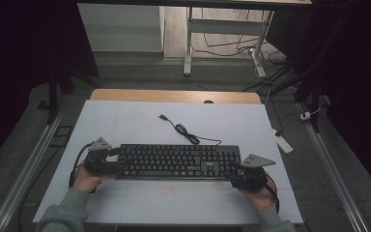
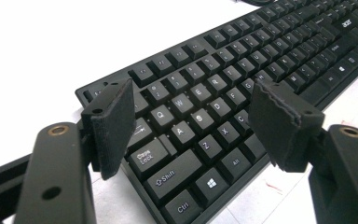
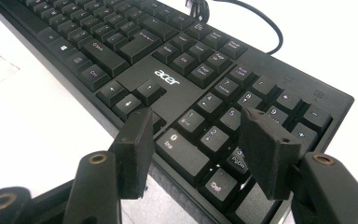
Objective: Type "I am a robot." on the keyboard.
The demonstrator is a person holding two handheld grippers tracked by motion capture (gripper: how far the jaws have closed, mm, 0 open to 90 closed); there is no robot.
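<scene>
Now both grippers stand spread, the left gripper (image 1: 118, 158) and right gripper (image 1: 235, 172) at either end of the keyboard (image 1: 176, 161), which lies flat on the white table (image 1: 125, 125). Uneven closing could probably skew it or press keys.

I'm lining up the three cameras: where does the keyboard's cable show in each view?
High view: cable snakes on the white table behind the keyboard.
Left gripper view: cannot make it out.
Right gripper view: cable loops at top, behind the numpad.
Shared landmark: the keyboard's acer logo.
</scene>
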